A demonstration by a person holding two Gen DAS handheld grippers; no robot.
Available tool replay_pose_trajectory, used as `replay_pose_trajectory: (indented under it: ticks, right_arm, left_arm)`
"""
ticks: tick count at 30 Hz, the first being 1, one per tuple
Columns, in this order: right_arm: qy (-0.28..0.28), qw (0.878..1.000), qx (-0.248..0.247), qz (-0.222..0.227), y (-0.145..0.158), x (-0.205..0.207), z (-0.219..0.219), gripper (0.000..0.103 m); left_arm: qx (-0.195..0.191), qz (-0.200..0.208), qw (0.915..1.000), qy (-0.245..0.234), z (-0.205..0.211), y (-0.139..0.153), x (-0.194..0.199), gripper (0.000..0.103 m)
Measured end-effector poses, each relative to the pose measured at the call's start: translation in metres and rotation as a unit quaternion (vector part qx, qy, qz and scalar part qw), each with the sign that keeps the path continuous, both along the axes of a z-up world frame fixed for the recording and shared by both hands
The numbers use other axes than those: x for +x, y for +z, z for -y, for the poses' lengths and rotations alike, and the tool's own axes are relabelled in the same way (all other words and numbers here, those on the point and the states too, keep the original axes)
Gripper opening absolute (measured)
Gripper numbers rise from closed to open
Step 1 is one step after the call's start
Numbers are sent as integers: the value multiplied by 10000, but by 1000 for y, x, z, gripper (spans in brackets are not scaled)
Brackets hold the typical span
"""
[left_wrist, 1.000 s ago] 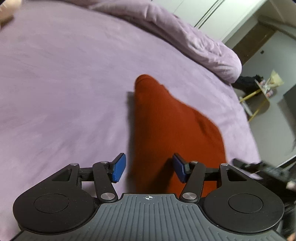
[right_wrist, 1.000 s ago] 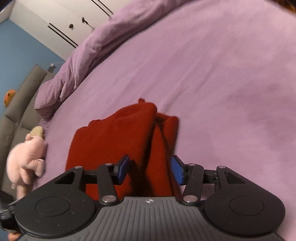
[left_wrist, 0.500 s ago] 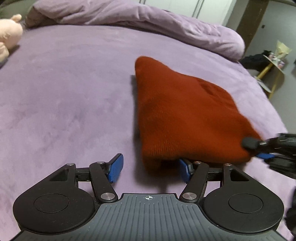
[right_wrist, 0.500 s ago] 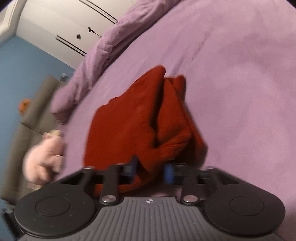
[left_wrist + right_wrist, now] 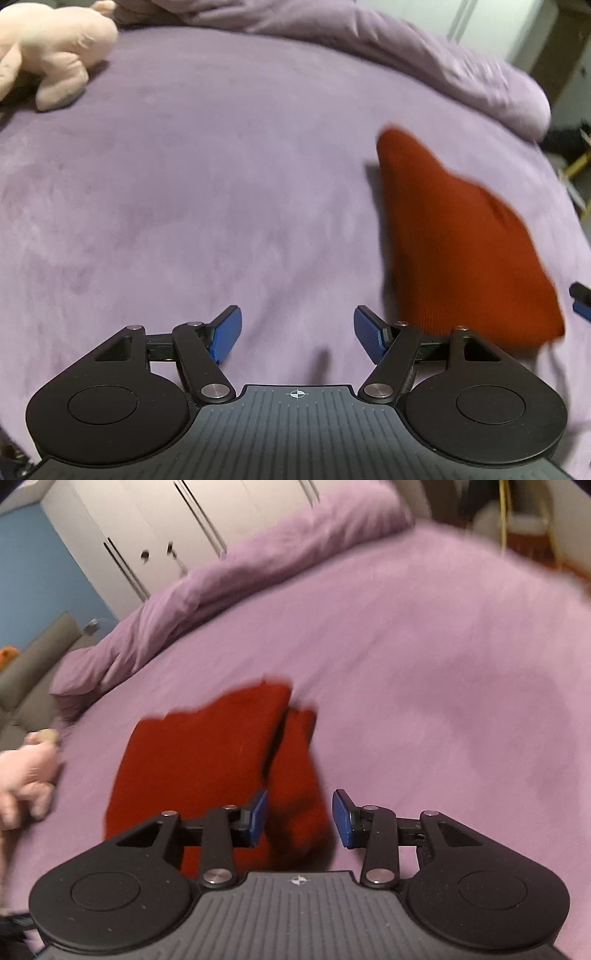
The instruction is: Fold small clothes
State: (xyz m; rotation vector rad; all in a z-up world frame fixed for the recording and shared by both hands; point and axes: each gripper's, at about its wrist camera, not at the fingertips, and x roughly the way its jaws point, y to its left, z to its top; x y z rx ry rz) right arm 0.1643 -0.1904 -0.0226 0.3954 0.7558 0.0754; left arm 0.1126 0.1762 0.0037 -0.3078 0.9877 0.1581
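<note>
The folded rust-red knitted garment (image 5: 221, 760) lies on the purple bed (image 5: 184, 203), its long axis running away from the right tool (image 5: 300, 821), whose blue pads straddle its near end, apart (nothing clamped). The left tool (image 5: 297, 338), also apart, sits left of it.

Bedsheet (image 5: 207, 192) lies open between garment (image 5: 461, 243) and plush (image 5: 51, 40).

A rust-red knit garment (image 5: 458, 251) is lying on a plain lilac bedspread (image 5: 192, 192), which is showing faint darker smudges. Both the left gripper (image 5: 297, 338) and the right gripper (image 5: 300, 819) are wearing bright blue pads on black arms (grey ribbed housings behind). A pale pink plush toy (image 5: 51, 44) is sitting nearby.
</note>
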Motion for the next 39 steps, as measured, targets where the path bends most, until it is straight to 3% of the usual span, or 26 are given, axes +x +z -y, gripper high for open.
replay_pose_trajectory:
  ticks: [5, 7, 9, 12, 15, 18, 24, 29, 31, 35, 39]
  right_arm:
    - [851, 9956, 186, 350, 5, 41, -50, 38]
    - [1024, 9939, -45, 409, -4, 65, -73, 38]
    - [896, 9945, -444, 323, -13, 88, -85, 37]
    - [698, 9956, -598, 207, -26, 113, -83, 38]
    - [573, 9939, -913, 218, -39, 121, -73, 38]
    - [528, 9934, -952, 360, -56, 120, -64, 45]
    - [540, 9866, -1286, 846, -75, 113, -63, 46]
    - [486, 9867, -1322, 813, -73, 115, -64, 46]
    - [481, 9866, -1392, 701, -67, 116, -68, 51]
    - [623, 9856, -1496, 479, -40, 88, -69, 54]
    - [759, 9878, -1251, 536, -29, 23, -55, 54]
  left_arm:
    - [-5, 617, 9979, 190, 33, 4, 56, 75]
    - [8, 727, 9970, 273, 55, 1, 84, 77]
    - [68, 837, 9961, 283, 68, -4, 105, 80]
    - [380, 957, 9942, 304, 83, -14, 134, 83]
    - [731, 965, 9925, 164, 93, -27, 152, 87]
    - [912, 880, 9919, 25, 94, -46, 163, 92]
    - [676, 982, 9925, 281, 83, -67, 165, 96]
    - [707, 814, 9937, 290, 82, -62, 168, 97]
    - [712, 787, 9942, 192, 80, -50, 160, 96]
    - [319, 1112, 9933, 21, 72, -14, 103, 92]
    - [124, 1212, 9924, -165, 71, -2, 32, 92]
